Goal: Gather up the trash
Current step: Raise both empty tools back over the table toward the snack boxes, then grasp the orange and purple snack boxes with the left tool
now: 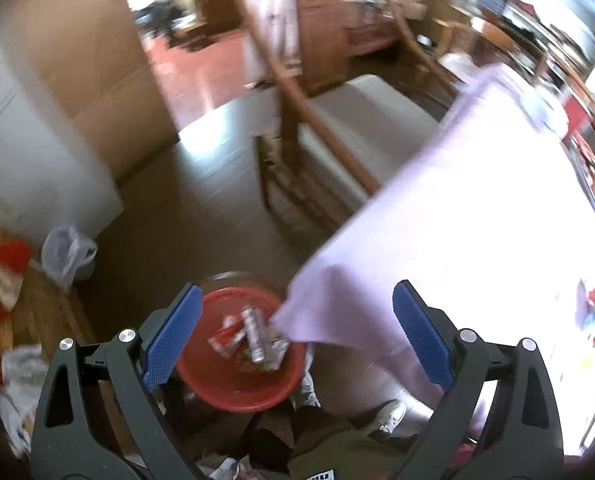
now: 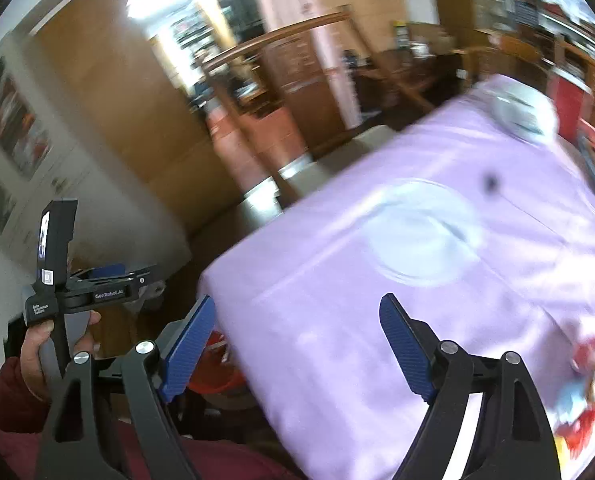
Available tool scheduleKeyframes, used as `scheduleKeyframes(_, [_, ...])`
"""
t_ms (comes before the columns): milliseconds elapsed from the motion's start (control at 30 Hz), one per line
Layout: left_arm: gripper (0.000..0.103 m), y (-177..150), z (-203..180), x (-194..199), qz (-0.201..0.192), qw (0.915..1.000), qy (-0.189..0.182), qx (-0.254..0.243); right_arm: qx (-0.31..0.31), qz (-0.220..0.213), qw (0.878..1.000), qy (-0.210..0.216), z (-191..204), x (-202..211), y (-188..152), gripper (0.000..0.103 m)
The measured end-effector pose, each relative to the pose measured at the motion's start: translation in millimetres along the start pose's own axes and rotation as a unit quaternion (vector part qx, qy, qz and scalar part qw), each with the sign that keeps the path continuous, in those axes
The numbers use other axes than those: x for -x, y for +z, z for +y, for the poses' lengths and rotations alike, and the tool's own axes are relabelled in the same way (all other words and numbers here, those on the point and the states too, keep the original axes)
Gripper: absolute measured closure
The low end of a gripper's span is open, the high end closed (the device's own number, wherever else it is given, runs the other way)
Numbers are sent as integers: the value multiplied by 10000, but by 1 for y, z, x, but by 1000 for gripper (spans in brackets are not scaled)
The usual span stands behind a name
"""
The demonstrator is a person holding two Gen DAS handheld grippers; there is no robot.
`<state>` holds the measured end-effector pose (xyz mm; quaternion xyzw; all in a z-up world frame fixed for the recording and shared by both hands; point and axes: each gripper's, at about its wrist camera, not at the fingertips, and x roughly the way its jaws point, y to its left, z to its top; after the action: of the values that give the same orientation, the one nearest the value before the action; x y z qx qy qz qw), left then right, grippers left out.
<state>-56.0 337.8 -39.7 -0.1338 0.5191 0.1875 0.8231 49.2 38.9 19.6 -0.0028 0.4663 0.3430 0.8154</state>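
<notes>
A red basin (image 1: 237, 384) stands on the floor by the table corner and holds several wrappers and a silver can (image 1: 253, 334). My left gripper (image 1: 293, 320) is open and empty, held above the basin. My right gripper (image 2: 297, 328) is open and empty over the table's near corner. The table wears a lilac cloth (image 2: 417, 280). Colourful wrappers (image 2: 585, 400) lie on the cloth at the right edge; they also show in the left wrist view (image 1: 593, 312). The left gripper (image 2: 109, 280) shows in the right wrist view, held in a hand. The basin's rim (image 2: 217, 384) peeks out under the table.
A wooden chair with a pale cushion (image 1: 361, 128) stands beyond the table. A plastic bag (image 1: 65, 252) and clutter (image 1: 1, 280) lie on the floor at left. A clear round plate (image 2: 421, 232) and a white bowl (image 2: 525, 116) sit on the cloth. My shoe (image 1: 389, 416) is beneath the table.
</notes>
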Motion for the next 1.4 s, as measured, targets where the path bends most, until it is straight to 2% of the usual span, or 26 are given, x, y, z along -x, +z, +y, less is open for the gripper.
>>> scheduleKeyframes(167, [10,5,-63,-5,-9,9969,-277,-732,-771,-264,9960,-368,-53,36,-31,20])
scheduleKeyframes(367, [10,-3,-144,-9,61,9859,-638,-1548,-1596,-522,9826,-791,-110,76,-79,20])
scheduleKeyframes(500, [10,-14,-194,-9,107,9749,-860,-2050,-2098,-666,9698,-1053,-144,103,-113,19])
scheduleKeyframes(733, [10,-36,-285,-8,221,9502,-1309,-2821,-2741,-971,9458,-1443,-183,143,-162,19])
scheduleKeyframes(867, [10,-49,-334,-1,196,9269,-1506,-3431,-3117,-1195,9284,-1632,-199,162,-188,19])
scheduleKeyframes(967, [10,-58,-380,8,78,9014,-1662,-3998,-3416,-1314,9149,-1702,-209,171,-208,19])
scheduleKeyframes(1033, [10,-61,-403,12,27,8884,-1770,-4235,-3603,-1364,9067,-1714,-216,175,-221,19])
scheduleKeyframes(1233, [10,-76,-459,20,-77,8500,-2063,-4846,-3829,-1461,8948,-1772,-228,184,-240,19])
scheduleKeyframes(1367, [10,-84,-491,12,32,8246,-2221,-5204,-4014,-1515,8848,-1819,-239,190,-249,19])
scheduleKeyframes(1400, [10,-86,-496,11,72,8207,-2243,-5254,-4061,-1524,8823,-1830,-241,192,-253,19])
